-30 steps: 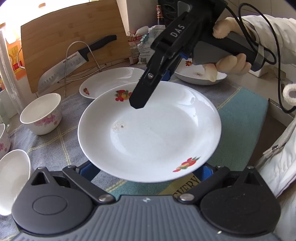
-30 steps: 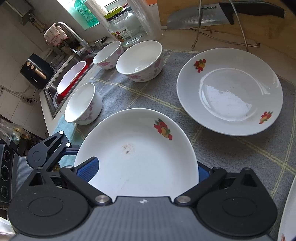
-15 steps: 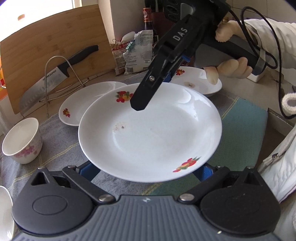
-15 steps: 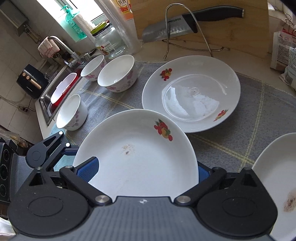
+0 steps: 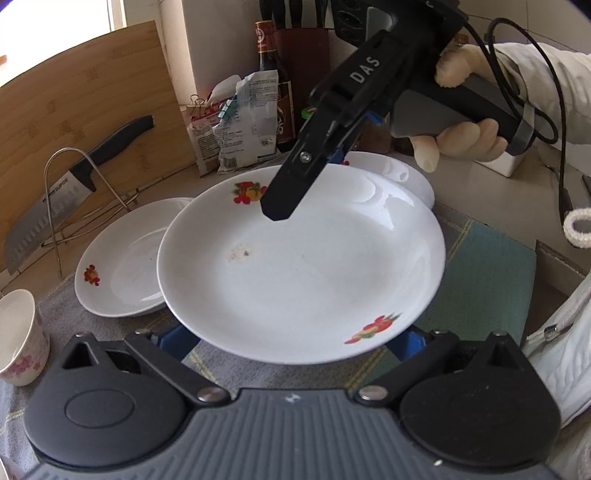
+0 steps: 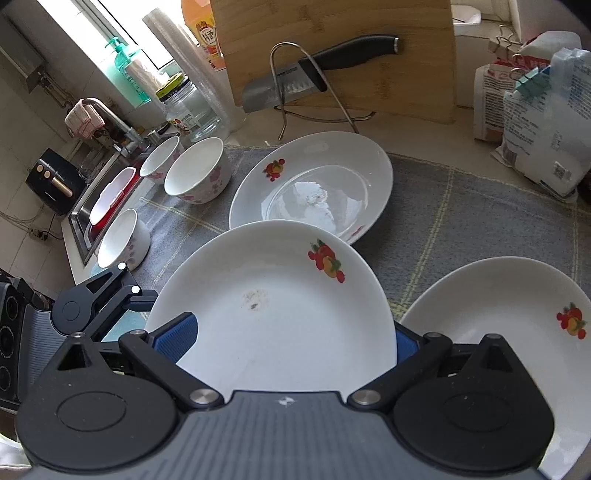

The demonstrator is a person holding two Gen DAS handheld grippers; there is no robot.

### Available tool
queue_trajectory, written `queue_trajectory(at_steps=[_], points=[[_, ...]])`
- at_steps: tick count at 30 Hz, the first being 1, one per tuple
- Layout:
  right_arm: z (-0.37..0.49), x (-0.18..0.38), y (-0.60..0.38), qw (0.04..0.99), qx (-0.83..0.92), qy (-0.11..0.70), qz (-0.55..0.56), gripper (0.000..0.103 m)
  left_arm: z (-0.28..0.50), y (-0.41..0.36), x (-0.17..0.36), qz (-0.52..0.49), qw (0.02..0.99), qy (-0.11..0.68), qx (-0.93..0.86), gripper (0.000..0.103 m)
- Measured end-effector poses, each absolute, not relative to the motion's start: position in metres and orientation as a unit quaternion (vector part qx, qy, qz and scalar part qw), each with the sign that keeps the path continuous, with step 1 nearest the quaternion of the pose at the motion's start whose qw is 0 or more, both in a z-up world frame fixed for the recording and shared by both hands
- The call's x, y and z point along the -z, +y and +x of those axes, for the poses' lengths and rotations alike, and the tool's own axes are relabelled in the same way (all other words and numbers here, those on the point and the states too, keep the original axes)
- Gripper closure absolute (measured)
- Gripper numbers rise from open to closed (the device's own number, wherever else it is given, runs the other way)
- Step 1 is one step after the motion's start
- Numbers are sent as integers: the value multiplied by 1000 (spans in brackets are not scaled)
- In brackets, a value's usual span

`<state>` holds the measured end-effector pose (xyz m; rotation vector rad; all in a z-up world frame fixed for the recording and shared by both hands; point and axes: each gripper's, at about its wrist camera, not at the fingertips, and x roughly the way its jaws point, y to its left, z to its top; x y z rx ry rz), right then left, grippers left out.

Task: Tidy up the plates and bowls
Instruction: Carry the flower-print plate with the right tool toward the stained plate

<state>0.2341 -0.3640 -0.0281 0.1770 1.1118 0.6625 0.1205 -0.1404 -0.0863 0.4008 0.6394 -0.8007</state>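
Both my left gripper point(image 5: 291, 336) and right gripper point(image 6: 295, 332) stay clamped on the stained plate point(image 5: 301, 267), now carried rightward off the mat toward the far plate point(image 6: 517, 314), apparently for stacking.

3 round white ceramic plates with red fruit decals: 1 held point(image 6: 280, 306), 1 behind it point(image 6: 314, 184), 1 at right point(image 6: 509, 306). 3 white ceramic bowls with pink flower prints point(image 6: 197, 175) point(image 6: 160, 160) point(image 6: 122, 240). 1 steel cleaver with a black handle point(image 6: 314, 74). 1 bamboo cutting board point(image 6: 369, 22). 2 handheld tongs point(image 6: 291, 332) point(image 5: 291, 332).
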Motion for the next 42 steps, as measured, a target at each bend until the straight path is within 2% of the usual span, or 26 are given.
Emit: queue_trajectory(at_steps=[21, 42], points=[[233, 31, -449, 811, -267, 509, 107, 0, 153, -211, 92, 201, 836, 302, 411, 1], [234, 45, -488, 810, -251, 512, 135, 0, 168, -241, 101, 215, 822, 315, 422, 1]])
